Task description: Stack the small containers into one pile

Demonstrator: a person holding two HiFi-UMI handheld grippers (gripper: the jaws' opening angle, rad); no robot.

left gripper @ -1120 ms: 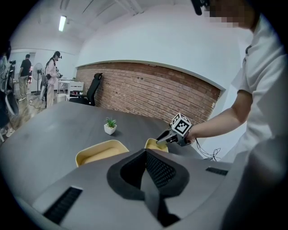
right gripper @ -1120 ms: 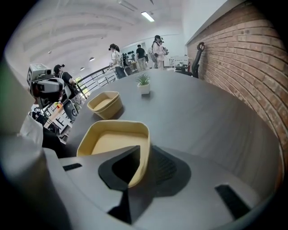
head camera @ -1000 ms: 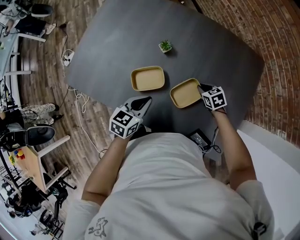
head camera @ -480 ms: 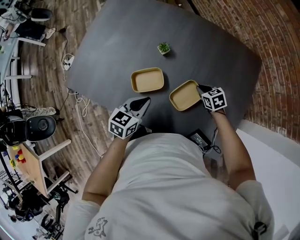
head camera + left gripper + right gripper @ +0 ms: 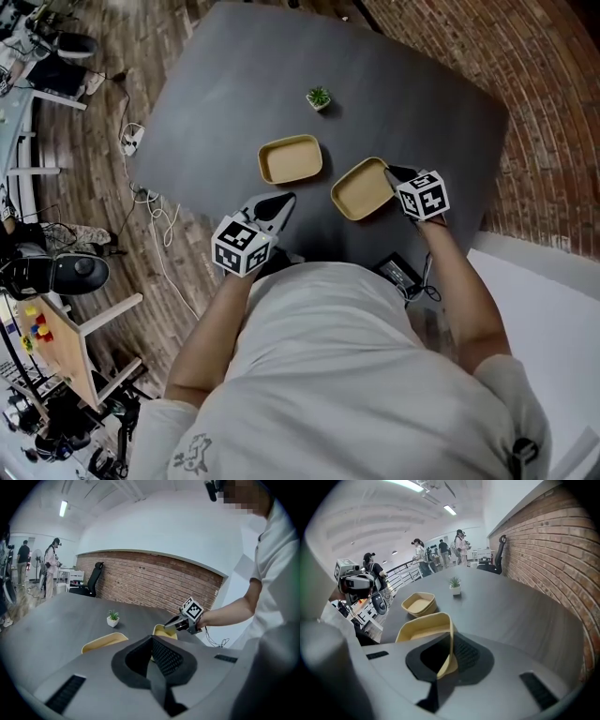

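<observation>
Containers (image 5: 292, 159) tan, smooth, rounded-rectangular

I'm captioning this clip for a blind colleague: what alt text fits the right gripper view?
The right claw, its jaws just closed, grips one wall of a tan container. Beyond it on the dark grey table sit a second tan container and a small potted plant; a brick wall runs along the right and people stand far back.
</observation>
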